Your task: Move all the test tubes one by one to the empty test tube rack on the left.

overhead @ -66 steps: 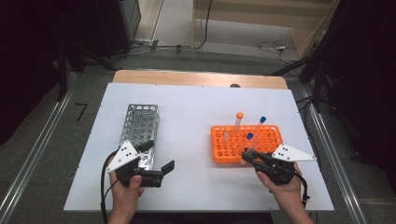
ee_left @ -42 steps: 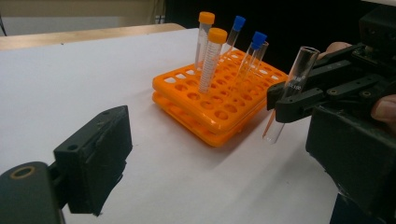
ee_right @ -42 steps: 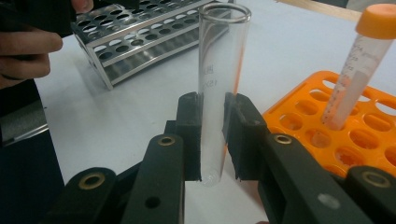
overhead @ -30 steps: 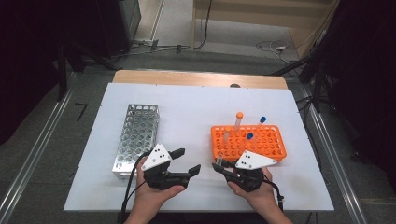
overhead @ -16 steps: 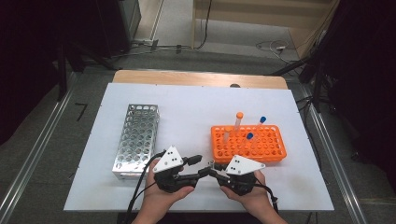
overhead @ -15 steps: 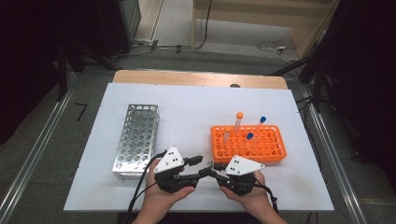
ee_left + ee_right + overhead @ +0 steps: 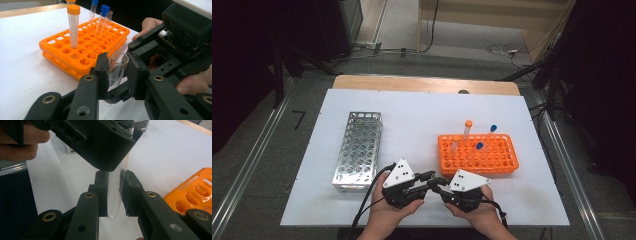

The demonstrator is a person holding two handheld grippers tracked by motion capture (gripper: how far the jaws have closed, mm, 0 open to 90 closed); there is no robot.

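At the front middle of the table my two grippers meet nose to nose. A clear, uncapped glass tube [image 7: 119, 60] stands between the pads of my left gripper [image 7: 117, 75], whose jaws have just been closing and now press on it. My right gripper [image 7: 113, 192] is shut on the same tube [image 7: 113, 205] lower down, near its rounded bottom. In the high view the left gripper [image 7: 430, 176] and right gripper [image 7: 438, 181] almost touch. The right gripper's black body [image 7: 180, 37] fills the right of the left gripper view.
An orange tube rack [image 7: 492, 160] stands to the right and holds an orange-capped tube [image 7: 467, 131] and two blue-capped tubes [image 7: 492, 131]. A metal rack [image 7: 358, 149] lies to the left. The white board [image 7: 412, 115] stretches behind the hands.
Both hands have come together at the front middle, the left from beside the metal rack, the right from the orange rack. The left jaws have closed in on the tube.
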